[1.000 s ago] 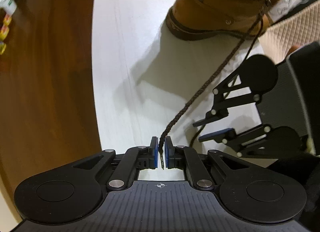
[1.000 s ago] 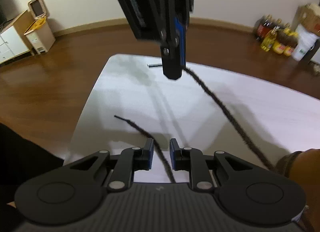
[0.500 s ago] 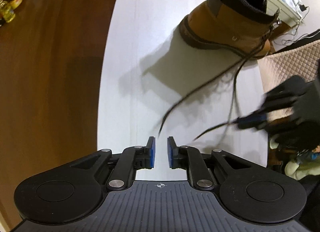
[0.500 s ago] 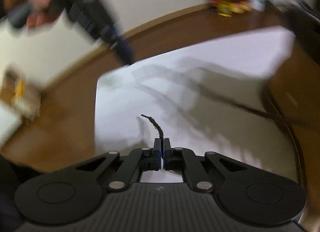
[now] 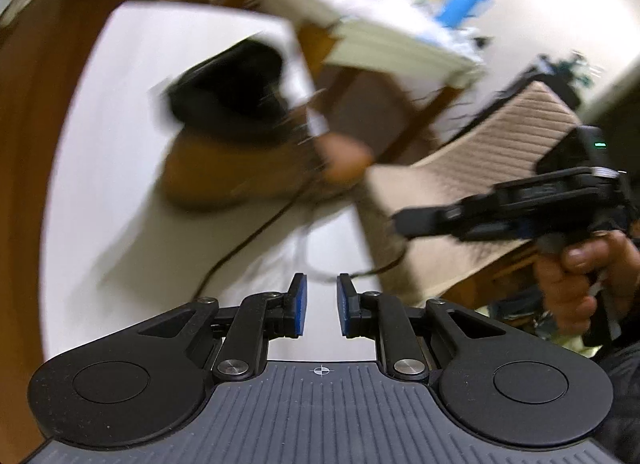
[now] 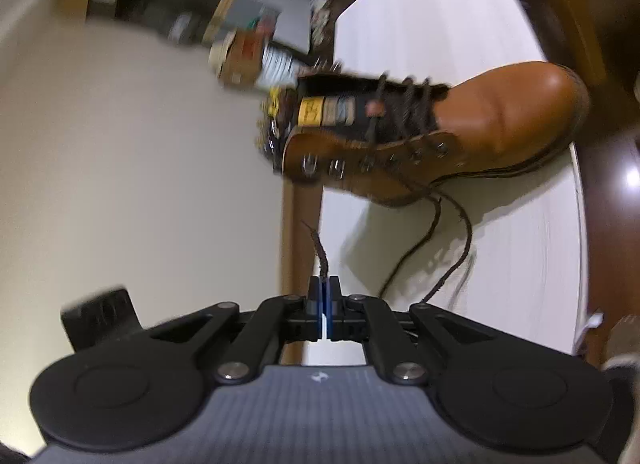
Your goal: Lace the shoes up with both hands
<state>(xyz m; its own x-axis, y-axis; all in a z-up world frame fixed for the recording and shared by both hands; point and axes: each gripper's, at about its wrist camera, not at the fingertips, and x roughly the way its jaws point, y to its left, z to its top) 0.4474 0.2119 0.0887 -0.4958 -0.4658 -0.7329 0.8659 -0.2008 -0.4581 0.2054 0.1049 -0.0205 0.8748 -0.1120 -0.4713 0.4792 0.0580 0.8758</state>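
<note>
With the right hand-held gripper [image 6: 323, 287] clenched on the lace end [image 6: 319, 250] and the left hand-held gripper [image 5: 319, 295] opening empty, that tip should be steered squarely into the boot's [image 6: 460, 132] next free eyelet at frame centre.

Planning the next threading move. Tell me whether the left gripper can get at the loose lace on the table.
Probably yes: the left gripper, jaws opening and empty, faces the loose lace with bare table between.

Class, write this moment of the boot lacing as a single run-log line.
left claw: opening, nothing between its jaws | right claw: shut on lace end | boot: on white table, upper eyelets unlaced
</note>
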